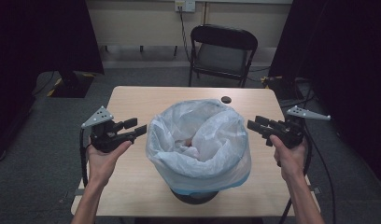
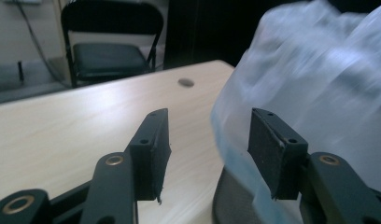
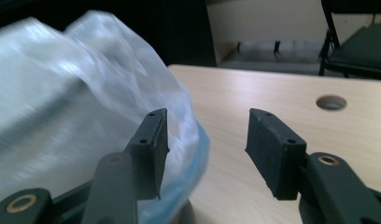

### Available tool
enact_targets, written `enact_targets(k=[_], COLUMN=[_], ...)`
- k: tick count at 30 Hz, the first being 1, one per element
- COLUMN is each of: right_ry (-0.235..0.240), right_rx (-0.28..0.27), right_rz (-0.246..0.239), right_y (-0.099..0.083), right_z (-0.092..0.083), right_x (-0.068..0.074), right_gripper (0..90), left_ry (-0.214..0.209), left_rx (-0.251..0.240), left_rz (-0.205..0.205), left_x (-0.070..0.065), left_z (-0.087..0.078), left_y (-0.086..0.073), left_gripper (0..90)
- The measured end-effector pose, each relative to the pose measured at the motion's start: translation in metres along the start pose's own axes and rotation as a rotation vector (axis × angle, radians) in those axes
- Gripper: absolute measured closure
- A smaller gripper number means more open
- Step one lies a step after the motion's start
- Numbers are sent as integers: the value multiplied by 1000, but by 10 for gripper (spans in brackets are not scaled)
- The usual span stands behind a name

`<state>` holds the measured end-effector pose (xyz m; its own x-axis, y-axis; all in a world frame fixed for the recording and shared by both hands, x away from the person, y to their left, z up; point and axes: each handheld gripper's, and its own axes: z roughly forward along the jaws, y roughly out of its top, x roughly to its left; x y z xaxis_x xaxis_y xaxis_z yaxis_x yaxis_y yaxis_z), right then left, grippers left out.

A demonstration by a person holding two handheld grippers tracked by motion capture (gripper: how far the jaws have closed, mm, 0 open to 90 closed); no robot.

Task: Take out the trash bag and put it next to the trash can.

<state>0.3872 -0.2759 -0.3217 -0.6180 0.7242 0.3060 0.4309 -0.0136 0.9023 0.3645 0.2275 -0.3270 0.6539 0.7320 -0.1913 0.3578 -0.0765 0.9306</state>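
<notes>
Tongs flanking a translucent white plastic bin liner.
Left tongs at nine o'clock, right tongs at three, both open, empty.

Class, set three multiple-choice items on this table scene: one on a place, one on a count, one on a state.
1. Where is the bin with its bag?
A. between the two grippers
B. on the chair
C. on the floor

2. How many chairs stand behind the table?
A. none
B. one
C. three

3. How do the jaws of the left gripper and right gripper stand?
A. clamped on the bag
B. apart, holding nothing
C. shut on a cup

Key: 1 A, a gripper flanks each side; 2 B, one black folding chair; 3 B, gaps show between the pads.
</notes>
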Motion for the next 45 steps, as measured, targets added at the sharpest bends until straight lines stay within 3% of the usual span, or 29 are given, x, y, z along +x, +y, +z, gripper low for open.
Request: enact_targets(k=[4, 9, 10, 16, 18, 20, 25, 28, 31, 34, 40, 42, 45], right_ry=[36, 82, 95, 129, 111, 77, 55, -6, -22, -17, -16, -8, 31], right_rx=[-25, -40, -33, 43, 75, 104, 107, 105, 94, 68, 37, 18, 6], right_rz=[-19, -41, -58, -123, -144, -169, -170, -178, -174, -152, -142, -140, -128], right_y=[14, 23, 26, 24, 21, 20, 21, 25, 28, 32, 36, 37, 40], right_z=[-4, -7, -7, -2, 1, 5, 8, 11, 12, 12, 11, 9, 8], right_x=[11, 26, 35, 60, 66, 70, 71, 72, 71, 67, 64, 64, 63], right_gripper=[469, 412, 372, 326, 334, 388, 521, 619, 670, 748, 822, 887, 893], left_ry=[-29, -44, -50, -87, -92, -97, -104, -103, -110, -115, -116, -115, -95], left_rx=[-70, -86, -96, -100, -101, -91, -68, -38, -32, -41, -21, -15, -4], left_rz=[6, 19, 13, 17, 19, 31, 52, 63, 55, 47, 89, 95, 115], left_x=[-11, -20, -23, -31, -35, -38, -43, -47, -47, -48, -54, -56, -59], left_z=[-7, -10, -12, -10, -9, -6, -2, 4, 8, 9, 13, 14, 19], left_y=[16, 23, 26, 29, 30, 32, 34, 32, 30, 29, 34, 35, 36], left_gripper=[469, 421, 396, 330, 322, 320, 313, 327, 331, 365, 520, 529, 541])
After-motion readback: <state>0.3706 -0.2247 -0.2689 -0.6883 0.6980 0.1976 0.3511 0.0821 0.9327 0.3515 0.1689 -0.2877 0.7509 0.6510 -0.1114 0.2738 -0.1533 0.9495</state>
